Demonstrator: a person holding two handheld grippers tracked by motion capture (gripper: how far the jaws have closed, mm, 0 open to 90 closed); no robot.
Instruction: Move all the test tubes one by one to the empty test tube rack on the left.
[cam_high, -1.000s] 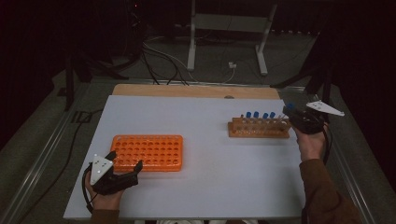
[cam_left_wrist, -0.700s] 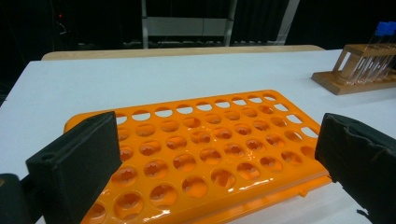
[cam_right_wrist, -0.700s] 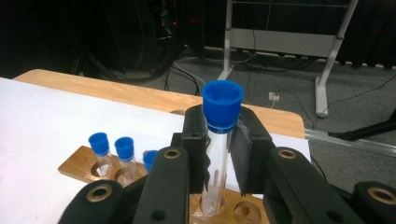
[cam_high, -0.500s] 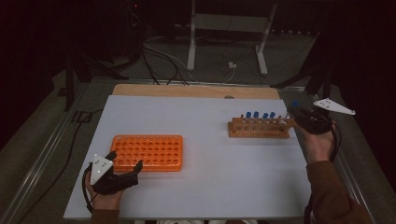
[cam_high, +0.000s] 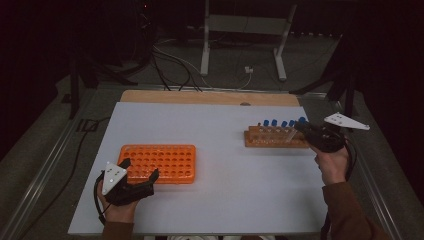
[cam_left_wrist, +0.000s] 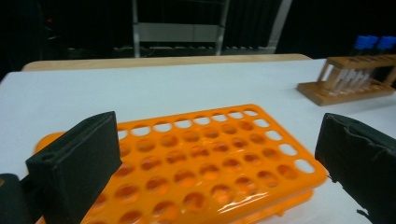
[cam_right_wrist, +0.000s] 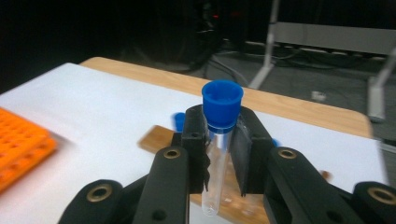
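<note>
Since the earlier frame the right gripper (cam_high: 300, 128) has swung back leftward, from right of the wooden rack (cam_high: 276, 137) to its right end, at mid-right of the high view. Its jaws are clamped on a clear test tube (cam_right_wrist: 215, 161) with a blue cap (cam_right_wrist: 222, 105), gripped just under the cap; in the right gripper view the tube stands upright at frame centre, its lower end free below the pads. Behind it the rack is blurred and largely hidden by the jaws (how many tubes remain there is hard to count). Low and left in the high view, the left gripper (cam_high: 140, 174) sits in the same place as before, jaws wide apart and holding nothing, at the near-left corner of the orange rack (cam_left_wrist: 196, 158), whose near edge the left gripper view cuts off.
</note>
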